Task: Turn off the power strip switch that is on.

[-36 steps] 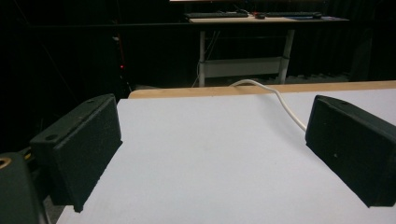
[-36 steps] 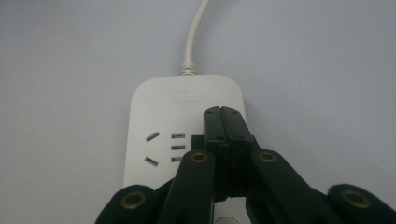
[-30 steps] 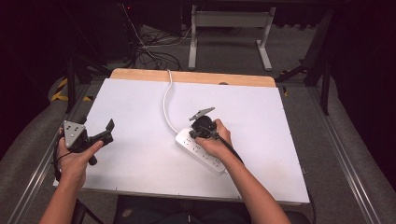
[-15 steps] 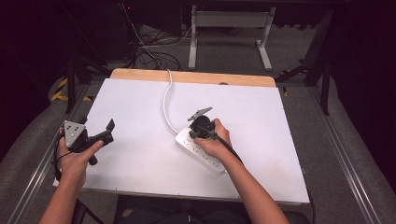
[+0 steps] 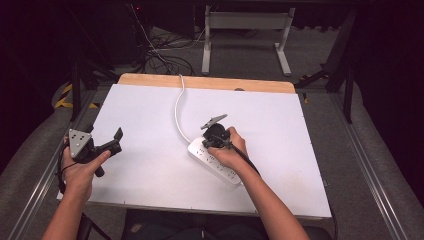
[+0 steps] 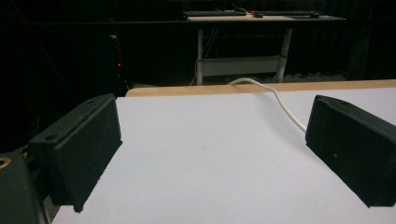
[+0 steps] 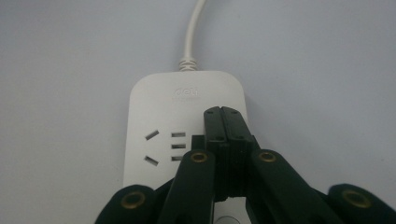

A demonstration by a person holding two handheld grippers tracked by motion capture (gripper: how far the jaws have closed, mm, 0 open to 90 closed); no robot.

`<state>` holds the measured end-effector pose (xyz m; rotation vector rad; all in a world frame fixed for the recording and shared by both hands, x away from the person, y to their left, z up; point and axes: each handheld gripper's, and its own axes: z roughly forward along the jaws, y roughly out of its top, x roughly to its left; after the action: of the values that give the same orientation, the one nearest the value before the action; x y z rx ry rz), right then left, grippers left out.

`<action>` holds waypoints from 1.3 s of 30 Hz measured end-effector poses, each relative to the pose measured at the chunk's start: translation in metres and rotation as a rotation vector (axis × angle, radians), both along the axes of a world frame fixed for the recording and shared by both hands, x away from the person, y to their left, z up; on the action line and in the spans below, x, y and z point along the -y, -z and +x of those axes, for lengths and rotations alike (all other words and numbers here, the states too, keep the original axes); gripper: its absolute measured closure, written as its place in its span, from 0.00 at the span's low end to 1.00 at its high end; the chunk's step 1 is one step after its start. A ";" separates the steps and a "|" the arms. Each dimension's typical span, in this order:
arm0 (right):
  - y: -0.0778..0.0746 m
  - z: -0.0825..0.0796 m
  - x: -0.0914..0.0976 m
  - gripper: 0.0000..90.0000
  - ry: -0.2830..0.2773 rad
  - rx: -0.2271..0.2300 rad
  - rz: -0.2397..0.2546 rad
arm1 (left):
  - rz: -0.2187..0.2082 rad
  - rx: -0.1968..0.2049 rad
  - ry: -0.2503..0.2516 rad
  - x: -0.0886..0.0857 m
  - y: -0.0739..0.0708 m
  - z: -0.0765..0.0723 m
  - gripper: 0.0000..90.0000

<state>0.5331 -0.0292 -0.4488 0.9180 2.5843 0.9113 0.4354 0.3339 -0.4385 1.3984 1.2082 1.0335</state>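
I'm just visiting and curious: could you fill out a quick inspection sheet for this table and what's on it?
Surface: white table, wooden strip along the far edge.
Job's things: white power strip lying flat.
Clutter: nothing seen.
Grippers: right gripper shut, tips over the strip's top face; left gripper open, nothing between its jaws.
Cables: strip's white cord runs off the far edge.
Surroundings: dark room, desk frame, floor wires.

Black hand-held gripper (image 5: 116, 140) with grey triangular plate, brass rivets, trailing black cable
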 end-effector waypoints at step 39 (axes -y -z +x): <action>-0.048 -0.029 0.124 1.00 0.050 0.194 0.346 | 0.001 -0.001 -0.003 -0.002 0.000 0.000 0.05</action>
<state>0.5036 -0.1528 -0.4012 0.9197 2.2710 1.3877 0.4354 0.3358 -0.4387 1.3984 1.2107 1.0362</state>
